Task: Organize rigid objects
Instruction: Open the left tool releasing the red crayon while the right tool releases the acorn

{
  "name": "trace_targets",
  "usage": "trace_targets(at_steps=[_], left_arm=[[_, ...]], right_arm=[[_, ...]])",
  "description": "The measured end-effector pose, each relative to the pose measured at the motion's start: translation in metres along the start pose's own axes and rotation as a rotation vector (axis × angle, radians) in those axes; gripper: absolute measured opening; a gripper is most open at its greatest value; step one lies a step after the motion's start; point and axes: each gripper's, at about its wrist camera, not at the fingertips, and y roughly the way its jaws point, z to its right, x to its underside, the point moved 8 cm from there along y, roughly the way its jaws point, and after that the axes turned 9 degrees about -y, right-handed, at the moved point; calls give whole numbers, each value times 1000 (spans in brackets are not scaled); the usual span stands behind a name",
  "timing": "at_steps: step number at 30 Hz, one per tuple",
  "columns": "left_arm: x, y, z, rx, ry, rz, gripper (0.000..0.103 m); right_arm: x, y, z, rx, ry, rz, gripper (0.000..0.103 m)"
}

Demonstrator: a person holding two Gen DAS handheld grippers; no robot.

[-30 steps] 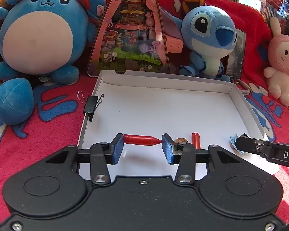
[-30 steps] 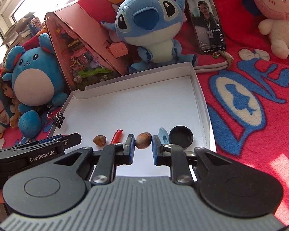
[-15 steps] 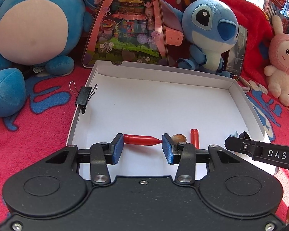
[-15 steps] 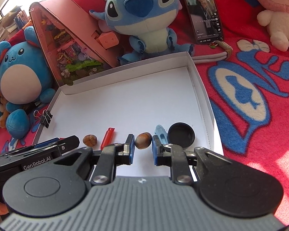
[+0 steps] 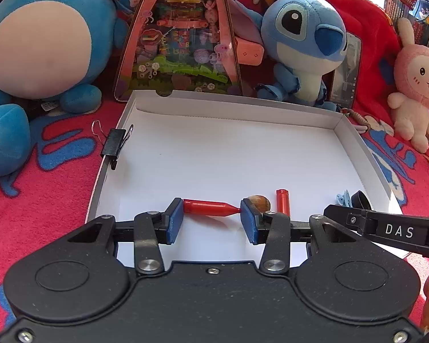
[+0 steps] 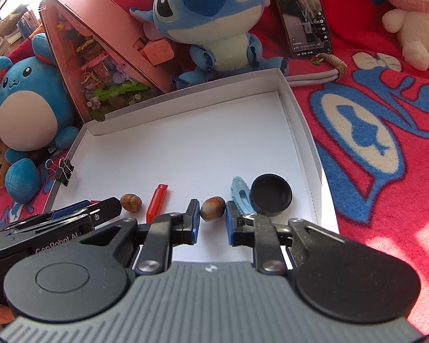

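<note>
A shallow white tray (image 5: pixel 228 108) lies on a red blanket. My left gripper (image 5: pixel 212 220) is shut end to end on a red bullet-shaped piece (image 5: pixel 210 208) near the tray's front edge. My right gripper (image 6: pixel 213 223) is shut on a brown hazelnut (image 6: pixel 213 212). A second hazelnut (image 6: pixel 131 202), a red tube (image 6: pixel 157 203), a pale blue clip (image 6: pixel 239 193) and a black round cap (image 6: pixel 271 194) rest in a row on the tray floor. In the left wrist view the right gripper's body (image 5: pixel 386 228) reaches in from the right, beside the red tube (image 5: pixel 282 205).
A black binder clip (image 5: pixel 114 145) is clamped on the tray's left wall. Behind the tray stand a round blue plush (image 5: pixel 40 43), a pink triangular toy box (image 5: pixel 180 43), a blue big-eared plush (image 5: pixel 303 43) and a phone (image 6: pixel 303 14). A pink rabbit plush (image 5: pixel 414 85) sits at the right.
</note>
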Motion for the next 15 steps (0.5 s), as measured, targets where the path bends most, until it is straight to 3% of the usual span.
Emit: trace_targets(at_steps=[10, 15], left_arm=[[1, -2, -2, -1, -9, -4, 44], [3, -11, -3, -6, 7, 18, 55]], right_arm=[[1, -2, -1, -1, -19, 5, 28], [4, -7, -5, 4, -56, 15, 39]])
